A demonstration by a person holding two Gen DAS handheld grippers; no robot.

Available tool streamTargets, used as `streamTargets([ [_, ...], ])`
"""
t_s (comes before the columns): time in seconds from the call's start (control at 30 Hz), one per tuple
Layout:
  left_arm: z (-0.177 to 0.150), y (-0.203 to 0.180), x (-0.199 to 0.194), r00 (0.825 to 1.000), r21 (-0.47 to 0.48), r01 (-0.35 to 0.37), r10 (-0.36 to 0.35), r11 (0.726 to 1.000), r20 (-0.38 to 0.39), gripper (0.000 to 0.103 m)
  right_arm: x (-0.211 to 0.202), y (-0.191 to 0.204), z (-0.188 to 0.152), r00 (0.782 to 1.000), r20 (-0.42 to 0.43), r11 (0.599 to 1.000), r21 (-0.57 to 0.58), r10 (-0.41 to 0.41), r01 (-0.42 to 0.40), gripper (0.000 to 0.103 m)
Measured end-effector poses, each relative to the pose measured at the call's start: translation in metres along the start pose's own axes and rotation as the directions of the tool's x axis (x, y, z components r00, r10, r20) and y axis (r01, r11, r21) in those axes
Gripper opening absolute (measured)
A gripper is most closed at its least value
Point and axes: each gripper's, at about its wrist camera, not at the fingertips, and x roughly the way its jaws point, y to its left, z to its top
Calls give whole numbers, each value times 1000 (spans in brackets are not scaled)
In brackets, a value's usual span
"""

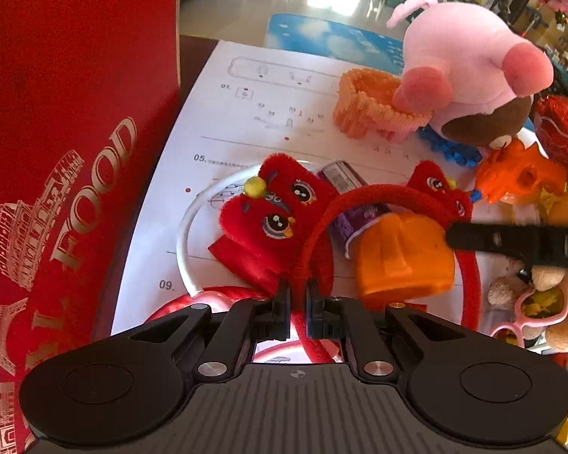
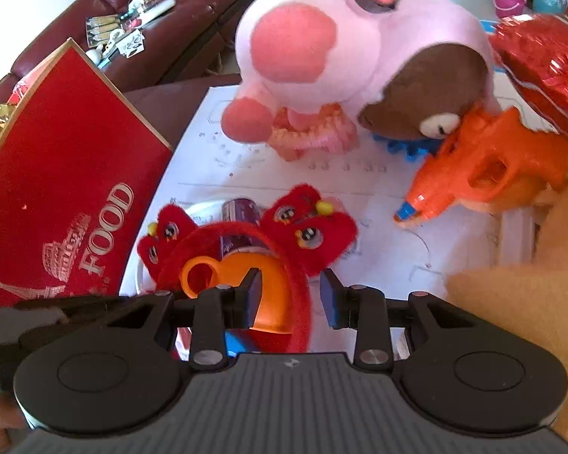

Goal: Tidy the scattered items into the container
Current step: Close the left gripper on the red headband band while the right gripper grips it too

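**Left tool pinches headband, right waits**

Left tool (image 1: 297,299) is clenched on the red headband (image 1: 378,193) at 6 o'clock, prob. to lift it. Right tool (image 2: 289,291) is released nr the orange cup (image 2: 261,283). Red box (image 1: 68,151) stands at 9 o'clock.

White instruction sheet (image 1: 246,121) on the table, dark red sofa (image 2: 163,11) behind, glossy floor (image 1: 246,3)

One headband (image 1: 359,196), one pig plush (image 1: 469,72), one orange cup (image 1: 401,257), one toy gun (image 2: 484,166).
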Motion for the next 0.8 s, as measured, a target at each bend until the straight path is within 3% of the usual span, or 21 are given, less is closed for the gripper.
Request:
streamTargets([
  [0.07, -1, 0, 2, 1000, 7, -6, 6, 1000, -6, 14, 5, 0, 5, 1000, -6, 999, 28, 21, -21, 39],
  [0.1, -1, -1, 3, 1000, 9, -6, 6, 1000, -9, 27, 6, -1, 6, 999, -9, 999, 39, 32, -32, 39],
  [0.23, 0, -6, 7, 999, 25, -41, 41, 999, -8, 37, 7, 9, 0, 998, -8, 998, 4, 57, -57, 40],
  [0.37, 1, -6, 8, 999, 27, -53, 53, 998, 0, 38, 3, 12, -6, 998, -9, 998, -16, 54, -55, 40],
  [0.5, -1, -5, 8, 998, 28, -58, 58, 998, -1, 33, -2, 10, -12, 999, -16, 998, -24, 50, -51, 38],
  [0.63, -1, -5, 8, 998, 28, -58, 58, 998, -2, 33, -3, 6, -21, 998, -53, 999, -36, 20, -22, 32],
  [0.8, -1, -5, 8, 998, 29, -59, 59, 998, -2, 33, 2, 3, -31, 996, -87, 999, -41, 1, -4, 32],
])
